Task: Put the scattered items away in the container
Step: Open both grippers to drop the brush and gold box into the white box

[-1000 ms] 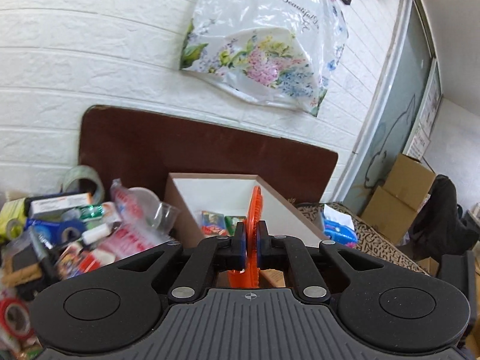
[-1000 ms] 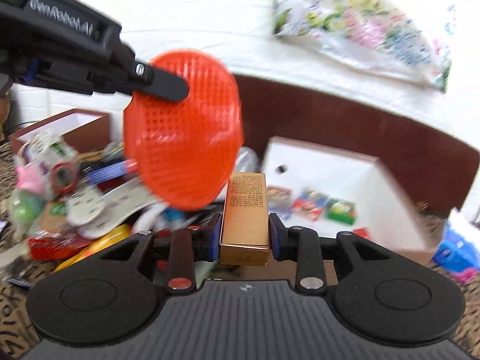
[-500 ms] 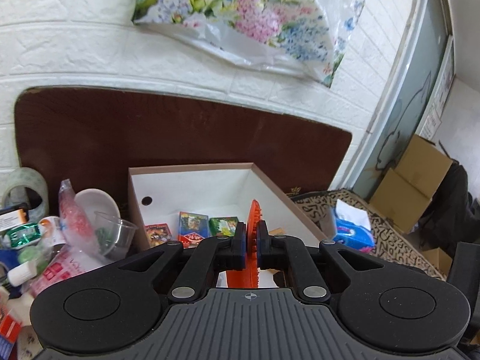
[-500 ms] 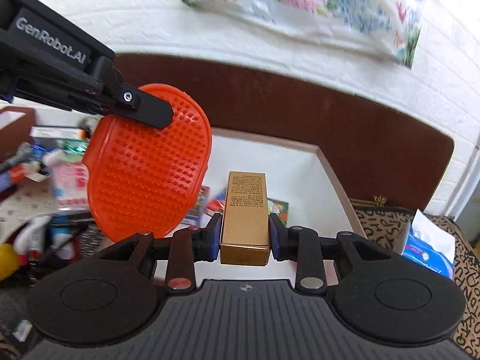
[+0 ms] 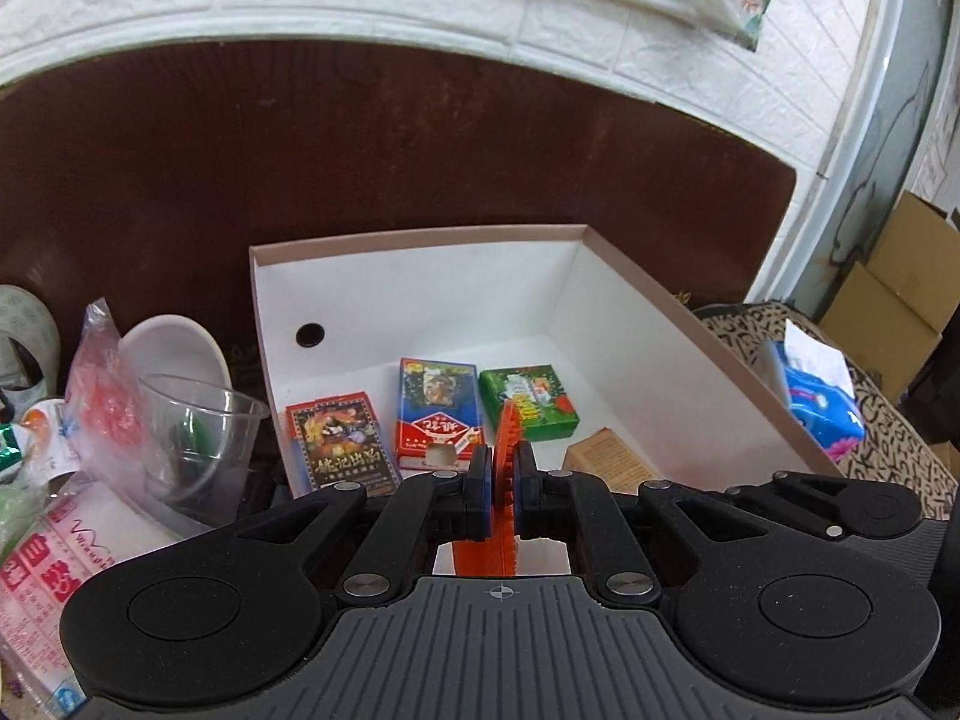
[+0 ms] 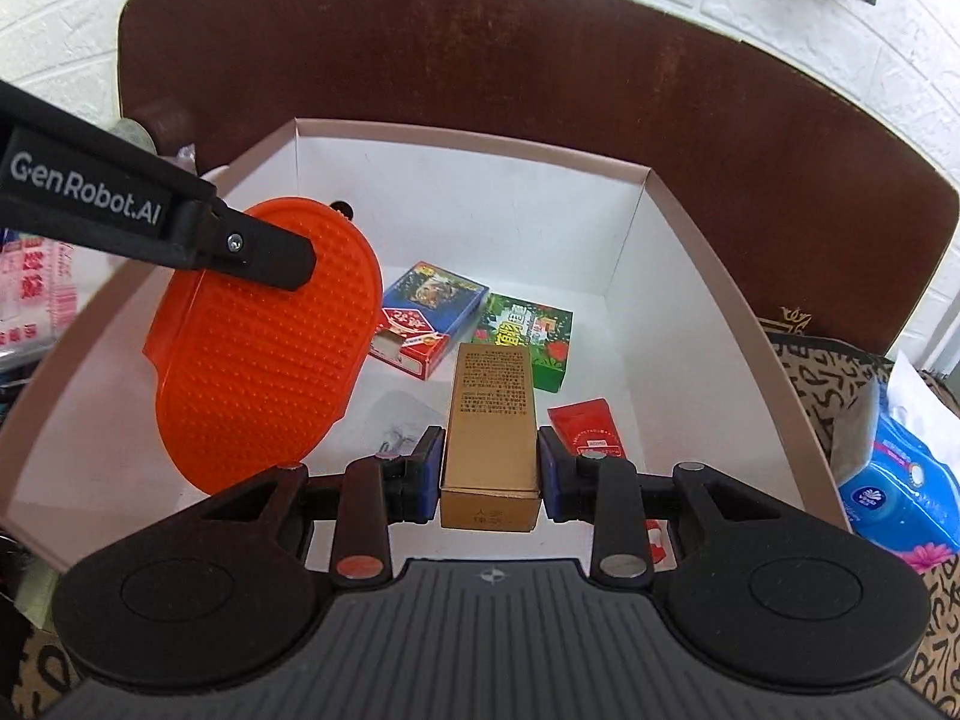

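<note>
- Your left gripper (image 5: 503, 489) pinches the orange brush (image 6: 264, 348) edge-on, above the white box (image 6: 690, 276).
- Your right gripper (image 6: 489, 474) clamps the gold carton (image 6: 492, 420), over the box's card packs (image 6: 420, 318).

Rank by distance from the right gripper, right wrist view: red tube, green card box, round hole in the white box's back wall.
From the right gripper, which holds a gold carton:
1. Red tube, just right of the fingertips.
2. Green card box, beyond the carton's far end.
3. Round hole, back wall, far left.
</note>
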A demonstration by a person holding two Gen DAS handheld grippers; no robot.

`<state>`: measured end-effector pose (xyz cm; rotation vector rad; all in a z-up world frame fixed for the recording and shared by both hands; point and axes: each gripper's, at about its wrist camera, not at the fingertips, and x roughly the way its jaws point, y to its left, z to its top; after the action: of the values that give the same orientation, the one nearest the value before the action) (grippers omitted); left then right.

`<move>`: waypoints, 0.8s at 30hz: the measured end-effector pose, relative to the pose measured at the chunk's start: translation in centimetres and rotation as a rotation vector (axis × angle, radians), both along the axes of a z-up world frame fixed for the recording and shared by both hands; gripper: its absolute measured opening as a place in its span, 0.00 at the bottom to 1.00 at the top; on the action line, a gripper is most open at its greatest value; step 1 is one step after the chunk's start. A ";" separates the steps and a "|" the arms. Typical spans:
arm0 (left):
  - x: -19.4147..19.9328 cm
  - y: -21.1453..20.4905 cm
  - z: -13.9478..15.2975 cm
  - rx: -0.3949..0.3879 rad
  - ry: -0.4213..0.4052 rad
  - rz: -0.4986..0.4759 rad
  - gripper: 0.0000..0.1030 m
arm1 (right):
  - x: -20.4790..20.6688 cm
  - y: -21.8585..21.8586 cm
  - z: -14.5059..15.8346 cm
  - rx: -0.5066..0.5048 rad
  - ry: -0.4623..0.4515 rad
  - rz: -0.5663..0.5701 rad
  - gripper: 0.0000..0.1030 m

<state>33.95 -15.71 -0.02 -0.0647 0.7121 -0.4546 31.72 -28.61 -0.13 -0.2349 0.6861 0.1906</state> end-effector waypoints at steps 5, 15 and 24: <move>0.5 0.5 0.3 -0.013 -0.027 0.066 0.60 | 0.5 0.0 0.1 -0.013 -0.012 0.025 0.46; -1.3 1.5 2.1 0.018 -0.146 0.068 1.00 | -0.7 0.5 1.4 -0.053 -0.093 0.032 0.96; -2.7 2.2 2.7 0.014 -0.139 0.072 1.00 | -2.8 1.9 2.4 -0.120 -0.120 0.060 0.99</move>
<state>31.29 -13.52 2.68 -0.0450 0.5745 -0.3817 28.91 -26.71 2.23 -0.3792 0.5725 0.1910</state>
